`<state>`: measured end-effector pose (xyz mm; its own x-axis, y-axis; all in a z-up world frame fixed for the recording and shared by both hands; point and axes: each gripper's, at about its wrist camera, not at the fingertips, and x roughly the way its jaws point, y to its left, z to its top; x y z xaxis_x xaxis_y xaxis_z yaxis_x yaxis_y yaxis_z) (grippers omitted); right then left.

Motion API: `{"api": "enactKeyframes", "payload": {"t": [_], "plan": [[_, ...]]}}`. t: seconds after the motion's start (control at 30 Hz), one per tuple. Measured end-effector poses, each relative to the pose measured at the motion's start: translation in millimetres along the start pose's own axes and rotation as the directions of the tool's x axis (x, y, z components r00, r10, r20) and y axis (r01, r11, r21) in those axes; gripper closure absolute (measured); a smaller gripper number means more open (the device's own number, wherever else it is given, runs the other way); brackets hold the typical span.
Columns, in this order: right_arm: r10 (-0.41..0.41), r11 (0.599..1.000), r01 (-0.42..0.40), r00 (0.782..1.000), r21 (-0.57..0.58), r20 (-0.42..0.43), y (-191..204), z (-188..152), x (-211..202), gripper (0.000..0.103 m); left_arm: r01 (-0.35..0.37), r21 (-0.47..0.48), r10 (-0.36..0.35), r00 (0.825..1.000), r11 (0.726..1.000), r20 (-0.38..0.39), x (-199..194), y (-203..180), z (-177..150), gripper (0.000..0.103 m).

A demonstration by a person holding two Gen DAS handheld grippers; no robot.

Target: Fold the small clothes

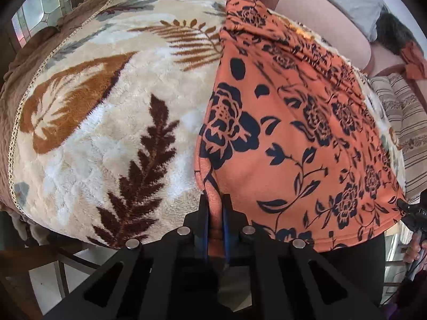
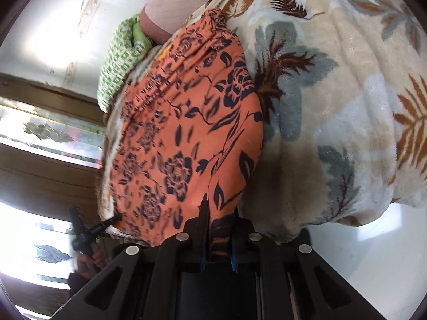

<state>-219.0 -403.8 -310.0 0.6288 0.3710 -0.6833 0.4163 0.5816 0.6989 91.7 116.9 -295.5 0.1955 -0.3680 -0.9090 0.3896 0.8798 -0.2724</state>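
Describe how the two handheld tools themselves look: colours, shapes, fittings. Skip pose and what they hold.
Both match. The left tool and right tool each have a matte black angular body with slotted cut-outs, four round silver pins across the front, and two narrow black fingers lined with blue pads. No markings are readable on them from their own cameras, and no cables or sleeves show there.

You are looking at an orange garment point(image 1: 307, 138) printed with dark navy roses, leaves and vines, a cream plush blanket point(image 1: 112, 122) patterned with brown, rust and grey-blue leaves and edged in brown, a green-and-white patterned cloth point(image 2: 120, 58), and black grippers with blue pads.
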Motion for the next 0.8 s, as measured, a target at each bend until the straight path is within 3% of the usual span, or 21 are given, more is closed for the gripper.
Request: {"api": "enactKeyframes", "payload": {"t": [0.2,0.33,0.4,0.57,0.6,0.67,0.7,0.73,0.8], "plan": [[0.077,0.997,-0.077,0.994,-0.002,0.079,13.0,19.2,-33.8,0.093,0.151,-0.002,-0.15,0.984,0.989,0.096,-40.4,2.6,9.8,0.096],[0.126,0.992,-0.125,0.982,-0.02,0.137,24.4,38.9,-57.8,0.095,0.198,0.018,-0.199,0.968,0.98,0.153,-66.0,0.2,31.1,0.096],[0.093,0.995,-0.089,0.986,-0.036,0.137,28.8,46.1,-62.4,0.095,0.204,0.046,-0.208,0.965,0.978,0.158,-69.7,-6.8,37.6,0.096],[-0.019,1.0,0.018,0.999,0.025,0.051,10.9,43.9,-48.2,0.091,0.169,0.059,-0.174,0.982,0.984,0.079,-48.1,-10.6,27.1,0.096],[-0.026,0.999,0.024,0.998,0.042,0.05,3.1,38.9,-45.4,0.088,0.161,0.054,-0.164,0.984,0.986,0.066,-41.8,-8.6,22.6,0.096],[-0.032,0.996,0.029,0.999,0.082,0.037,-13.2,30.4,-38.9,0.064,0.136,0.035,-0.137,0.99,0.99,0.038,-30.3,-4.2,13.5,0.096],[-0.02,0.992,0.016,0.999,0.121,0.03,-22.3,25.6,-34.2,0.029,0.114,0.025,-0.115,0.993,0.993,0.023,-25.1,-1.7,9.0,0.095],[0.0,0.988,-0.006,0.999,0.155,0.034,-31.1,21.4,-30.3,0.021,0.09,0.021,-0.09,0.996,0.996,0.012,-20.9,-0.3,6.1,0.094],[0.018,0.982,-0.022,1.0,0.186,0.024,-44.0,16.8,-20.3,0.021,0.049,0.01,-0.049,0.999,0.999,-0.006,-15.1,4.3,1.2,0.08]]}}
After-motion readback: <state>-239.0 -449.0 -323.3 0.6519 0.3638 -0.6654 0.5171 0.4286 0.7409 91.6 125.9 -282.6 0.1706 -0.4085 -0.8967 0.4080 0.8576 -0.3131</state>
